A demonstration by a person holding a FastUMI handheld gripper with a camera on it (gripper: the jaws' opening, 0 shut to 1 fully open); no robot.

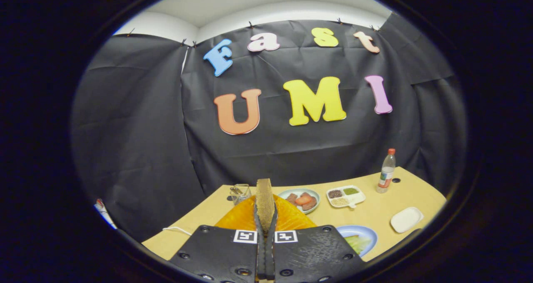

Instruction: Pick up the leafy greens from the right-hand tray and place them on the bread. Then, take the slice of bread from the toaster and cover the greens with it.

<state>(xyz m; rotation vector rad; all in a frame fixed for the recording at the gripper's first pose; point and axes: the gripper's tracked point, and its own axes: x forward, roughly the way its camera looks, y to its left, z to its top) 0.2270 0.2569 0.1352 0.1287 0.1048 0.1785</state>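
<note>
The gripper (265, 224) has its fingers (259, 229) drawn close, pinching a slice of bread (265, 199) between them. The slice stands upright on edge, seen edge-on, and rises at 12 o'clock out of the fingertips, its brown crust toward the camera. Directly behind and below the slice sits an orange toaster (291, 218), its rounded top spreading to either side of the fingers.

On the tan bench (374, 214), a small wire basket (241, 192) stands at about 11 o'clock from the slice, just beyond the toaster. At about 1 o'clock lies a pale plate (287, 194) carrying reddish pieces of food (304, 200). Further toward 2 o'clock is a white divided tray (359, 197) with dark, green and pale fillings in its compartments. A clear bottle (386, 171) with a red cap stands upright beyond that tray, near the far edge. A small empty white dish (406, 219) lies at 3 o'clock. Just beside the gripper's right finger, at about 4 o'clock, a blue plate (366, 231) holds leafy greens (357, 243); whether bread lies under them cannot be told.
</note>
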